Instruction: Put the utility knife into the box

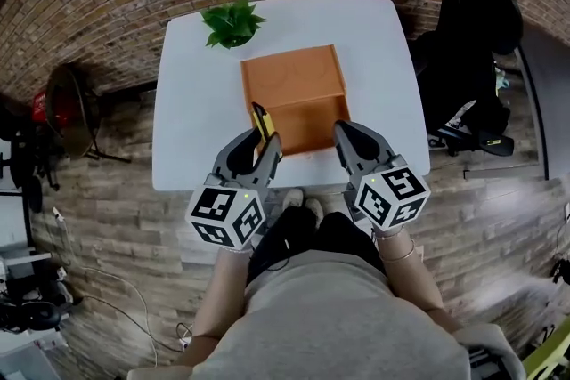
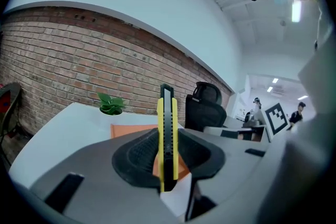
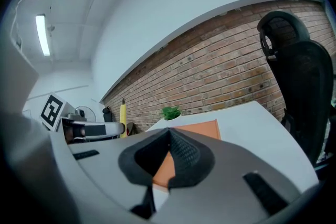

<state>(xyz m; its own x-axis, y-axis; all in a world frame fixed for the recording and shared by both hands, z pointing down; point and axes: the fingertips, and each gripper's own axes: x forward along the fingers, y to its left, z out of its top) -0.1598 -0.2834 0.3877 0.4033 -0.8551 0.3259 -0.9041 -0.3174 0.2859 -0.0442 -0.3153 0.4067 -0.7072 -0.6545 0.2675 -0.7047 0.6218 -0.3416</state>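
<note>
A yellow and black utility knife (image 1: 262, 122) stands upright between the fingers of my left gripper (image 1: 267, 141), which is shut on it. In the left gripper view the knife (image 2: 167, 134) rises well above the pads. The gripper hangs just before the front left corner of the open orange box (image 1: 289, 80), which has nothing inside. My right gripper (image 1: 343, 131) is at the box's front right corner, its pads meeting at the tips with nothing held. The right gripper view shows the box (image 3: 202, 128) ahead and the knife (image 3: 123, 113) off to the left.
The box sits on a white table (image 1: 191, 102) with a small green plant (image 1: 233, 20) at the far edge. A black office chair (image 1: 472, 22) stands right of the table, a fan (image 1: 67, 102) to the left. A brick wall runs behind.
</note>
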